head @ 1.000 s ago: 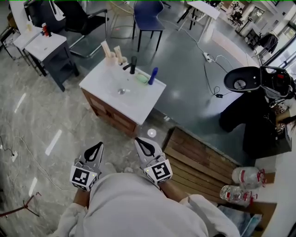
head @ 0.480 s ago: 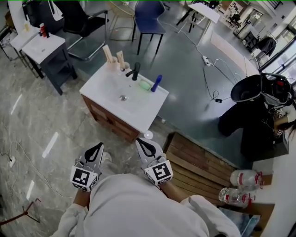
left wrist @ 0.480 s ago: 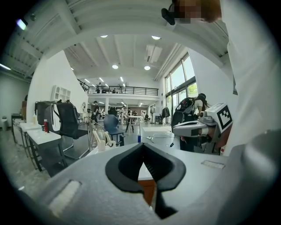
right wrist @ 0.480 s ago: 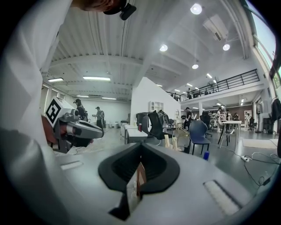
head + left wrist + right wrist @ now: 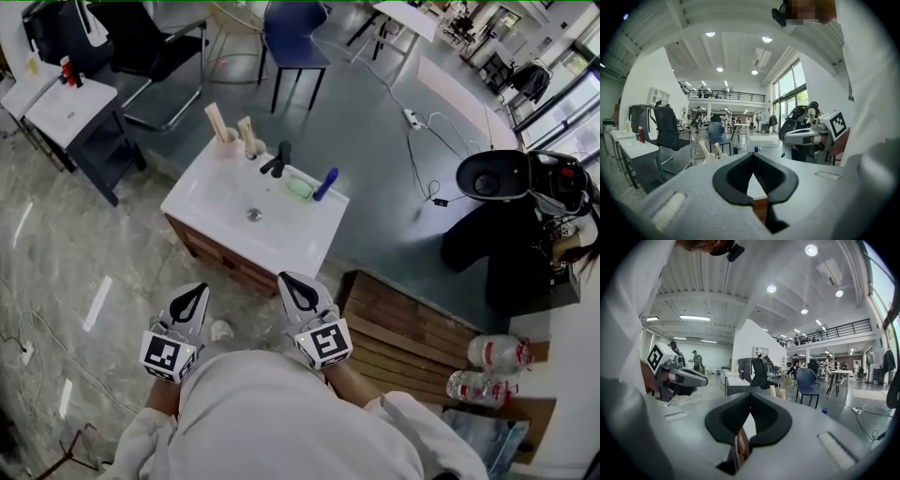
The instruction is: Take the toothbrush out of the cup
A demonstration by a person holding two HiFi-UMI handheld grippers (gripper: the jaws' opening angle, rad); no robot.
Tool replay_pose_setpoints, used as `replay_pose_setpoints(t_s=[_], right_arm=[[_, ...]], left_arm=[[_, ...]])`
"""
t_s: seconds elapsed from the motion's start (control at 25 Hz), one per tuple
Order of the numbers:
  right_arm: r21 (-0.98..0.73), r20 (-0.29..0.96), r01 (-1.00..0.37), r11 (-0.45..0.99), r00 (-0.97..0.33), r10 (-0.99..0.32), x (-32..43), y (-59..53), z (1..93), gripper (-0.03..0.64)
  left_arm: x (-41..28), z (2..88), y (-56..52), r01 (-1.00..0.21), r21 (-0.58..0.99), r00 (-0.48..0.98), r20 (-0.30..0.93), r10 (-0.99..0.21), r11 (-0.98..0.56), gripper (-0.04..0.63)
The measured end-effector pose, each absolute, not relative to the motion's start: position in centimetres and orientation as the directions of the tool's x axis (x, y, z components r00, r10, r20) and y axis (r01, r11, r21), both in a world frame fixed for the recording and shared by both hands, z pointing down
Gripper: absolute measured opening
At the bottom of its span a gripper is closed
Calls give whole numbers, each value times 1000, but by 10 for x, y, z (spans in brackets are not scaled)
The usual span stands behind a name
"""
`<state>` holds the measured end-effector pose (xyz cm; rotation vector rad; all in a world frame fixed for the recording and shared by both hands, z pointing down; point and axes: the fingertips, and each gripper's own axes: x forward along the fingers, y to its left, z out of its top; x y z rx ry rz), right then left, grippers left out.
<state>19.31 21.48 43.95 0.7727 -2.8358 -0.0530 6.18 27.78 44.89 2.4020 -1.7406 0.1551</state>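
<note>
A sink cabinet (image 5: pixel 291 239) stands at the centre. On its top, a cup (image 5: pixel 226 142) sits at the eleven o'clock corner, a second cup (image 5: pixel 251 148) just right of it, then a tap (image 5: pixel 278 161) and a soap dish (image 5: pixel 300 187) toward one o'clock. A small table (image 5: pixel 70 103) lies well apart at ten o'clock, a chair (image 5: pixel 291 37) behind at twelve, and a wooden pallet (image 5: pixel 412 328) on the floor at four.
</note>
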Motion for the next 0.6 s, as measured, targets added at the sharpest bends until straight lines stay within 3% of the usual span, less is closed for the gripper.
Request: replay_pose_setpoints(t_s=[0.6], right_arm=[[110,216,-571,813,-785,-580,114,140,451,6]], left_arm=[[-19,453,200,-919,81,394,184,-900,-386,6]])
